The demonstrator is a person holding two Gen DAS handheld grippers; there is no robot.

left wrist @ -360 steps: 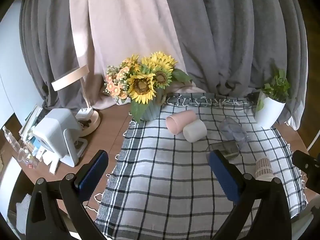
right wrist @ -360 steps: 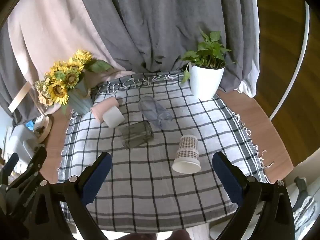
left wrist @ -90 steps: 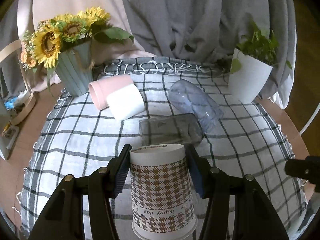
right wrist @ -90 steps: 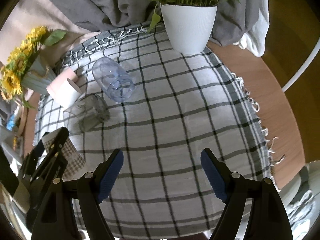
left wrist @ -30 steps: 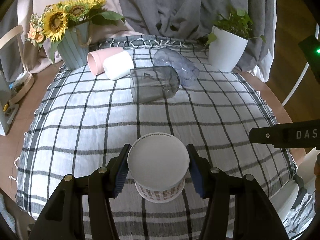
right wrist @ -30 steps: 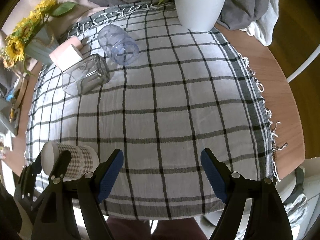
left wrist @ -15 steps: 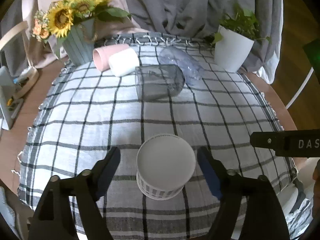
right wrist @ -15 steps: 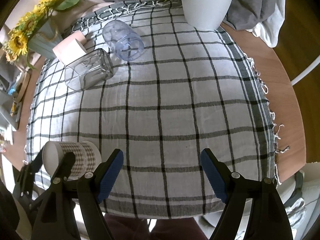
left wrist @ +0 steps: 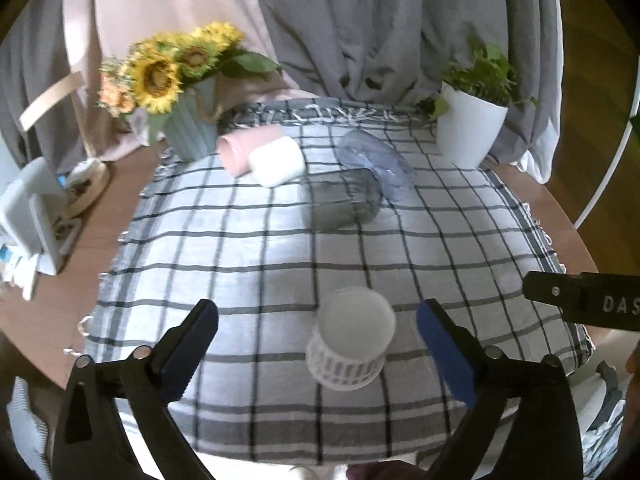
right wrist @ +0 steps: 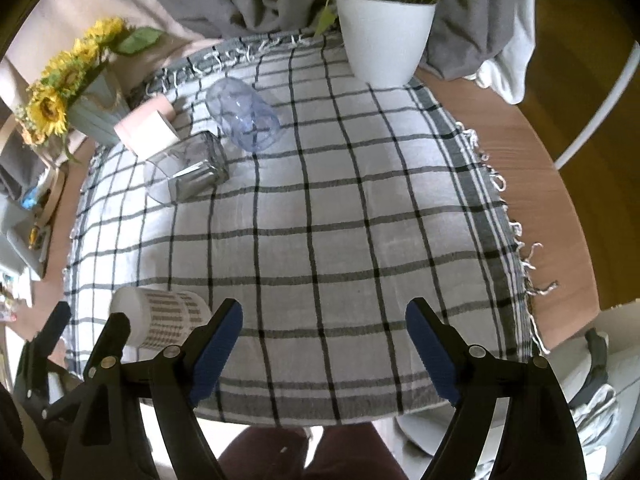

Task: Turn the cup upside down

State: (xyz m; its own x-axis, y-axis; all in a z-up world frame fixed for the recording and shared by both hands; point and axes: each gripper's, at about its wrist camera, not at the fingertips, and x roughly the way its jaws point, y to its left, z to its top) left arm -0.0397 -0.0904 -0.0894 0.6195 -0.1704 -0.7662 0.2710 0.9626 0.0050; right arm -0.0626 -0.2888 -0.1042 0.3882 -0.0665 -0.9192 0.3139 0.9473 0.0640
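A houndstooth paper cup (left wrist: 351, 340) stands upside down on the checked cloth (left wrist: 248, 248), base up, near the front edge. My left gripper (left wrist: 318, 344) is open, its blue pads well apart on either side of the cup, not touching it. The cup also shows at the lower left of the right wrist view (right wrist: 160, 318). My right gripper (right wrist: 323, 346) is open and empty above the cloth's front part, to the right of the cup.
A square glass (left wrist: 344, 204), a clear bluish cup (left wrist: 376, 164), a white cup (left wrist: 276, 162) and a pink cup (left wrist: 244, 148) lie on their sides at the back. A sunflower vase (left wrist: 188, 128) stands back left, a white plant pot (left wrist: 466, 132) back right.
My left gripper has let go of the paper cup, opened wide and drawn back. The cup stays standing base up on the cloth. The right gripper has hardly moved.
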